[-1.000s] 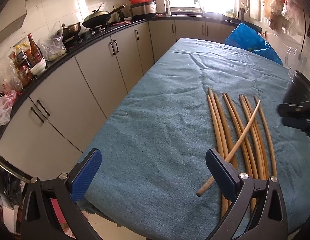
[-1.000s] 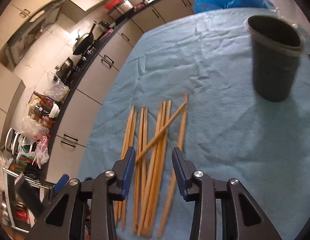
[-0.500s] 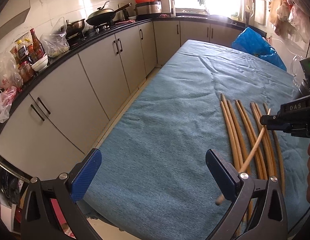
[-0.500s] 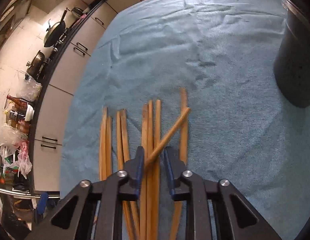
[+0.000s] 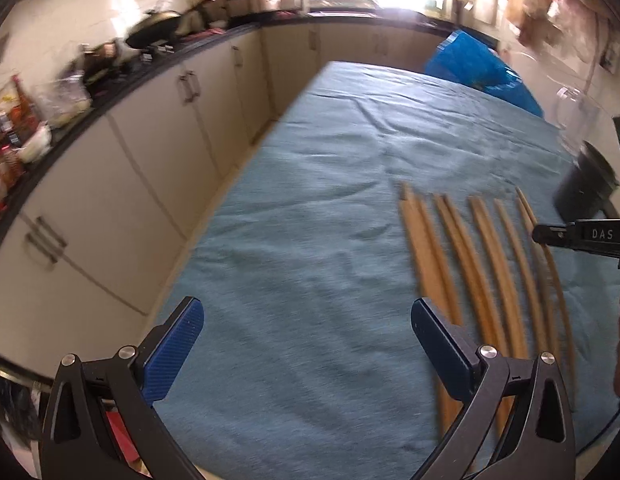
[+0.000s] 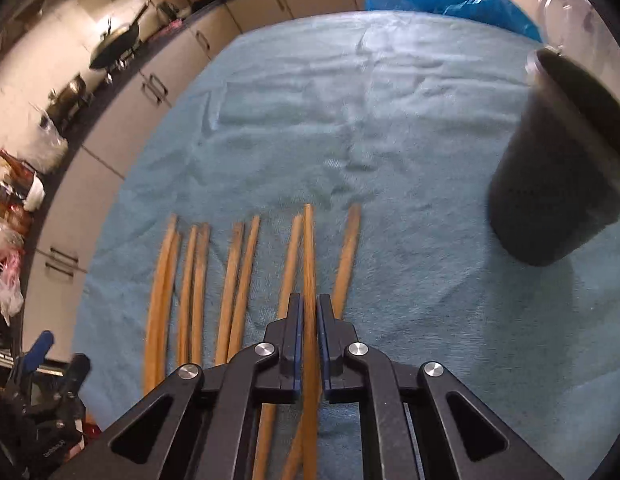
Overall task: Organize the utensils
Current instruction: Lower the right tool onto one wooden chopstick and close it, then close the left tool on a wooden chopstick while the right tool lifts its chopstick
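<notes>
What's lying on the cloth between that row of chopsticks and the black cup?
Nothing: in the right wrist view, only bare blue cloth separates the chopsticks from the black cup.

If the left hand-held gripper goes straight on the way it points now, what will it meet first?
Probably only the blue cloth on the table. The left hand-held gripper is open and empty, and the chopsticks lie to the right of its line. Depth is hard to judge here.

Nine chopsticks (image 6: 238, 280); one black cup (image 6: 558, 184).
</notes>
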A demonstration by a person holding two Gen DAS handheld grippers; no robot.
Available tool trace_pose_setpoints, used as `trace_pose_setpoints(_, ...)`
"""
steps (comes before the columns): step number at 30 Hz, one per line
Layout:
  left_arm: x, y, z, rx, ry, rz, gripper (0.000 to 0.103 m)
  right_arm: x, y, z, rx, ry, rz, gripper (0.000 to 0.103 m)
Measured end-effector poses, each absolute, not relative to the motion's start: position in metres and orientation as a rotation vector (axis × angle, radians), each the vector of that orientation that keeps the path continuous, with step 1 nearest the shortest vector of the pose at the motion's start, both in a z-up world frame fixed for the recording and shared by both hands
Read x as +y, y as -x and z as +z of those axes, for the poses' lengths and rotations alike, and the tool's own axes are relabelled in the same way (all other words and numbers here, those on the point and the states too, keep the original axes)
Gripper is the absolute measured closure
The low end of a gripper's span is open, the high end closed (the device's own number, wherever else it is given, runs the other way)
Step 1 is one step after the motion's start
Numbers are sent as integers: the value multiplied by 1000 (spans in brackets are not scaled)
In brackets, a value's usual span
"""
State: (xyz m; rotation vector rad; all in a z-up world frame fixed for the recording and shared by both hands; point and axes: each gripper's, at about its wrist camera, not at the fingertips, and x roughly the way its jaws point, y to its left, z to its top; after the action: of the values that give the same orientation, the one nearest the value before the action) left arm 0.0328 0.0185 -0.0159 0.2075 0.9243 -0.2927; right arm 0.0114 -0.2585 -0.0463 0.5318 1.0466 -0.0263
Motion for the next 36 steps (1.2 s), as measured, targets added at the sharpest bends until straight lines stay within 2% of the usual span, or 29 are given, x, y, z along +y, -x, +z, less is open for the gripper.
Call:
trace_pose_setpoints(3,2,-43,-15,974,-194,-360,13,-265,-1,-34,975,-595,9,96)
trace_pose_setpoints(5,-8,-53,-15,1025,-158,-410,17,-267,10,-24,934,-613,24,96)
trace_pose_setpoints(7,-18,-61,-15,1073,-132,-442,30,-269,21,-18,901,-621,38,96)
trace_pose_setpoints(8,-24,-66,-14,1091,-119,-462,32,-269,24,-16,890,-625,40,96)
trace_pose_setpoints(10,-38,-72,-13,1121,-126,-486,44,-271,37,-8,854,-622,38,96)
trace_pose_setpoints(12,-50,-80,-13,1141,-124,-496,45,-271,46,1,823,-609,33,96)
trace_pose_setpoints(13,-59,-84,-16,1154,-134,-493,51,-273,51,4,808,-609,34,96)
trace_pose_setpoints(15,-70,-93,-19,1185,-134,-494,53,-274,57,7,782,-610,29,96)
trace_pose_setpoints(18,-86,-104,-27,1235,-135,-492,66,-275,63,13,759,-607,24,96)
trace_pose_setpoints(26,-103,-120,-44,1271,-169,-445,68,-284,71,17,734,-615,18,95)
trace_pose_setpoints(30,-106,-117,-37,1250,-181,-442,73,-286,72,15,734,-620,22,95)
trace_pose_setpoints(36,-115,-115,-34,1247,-187,-460,76,-287,73,13,729,-622,19,95)
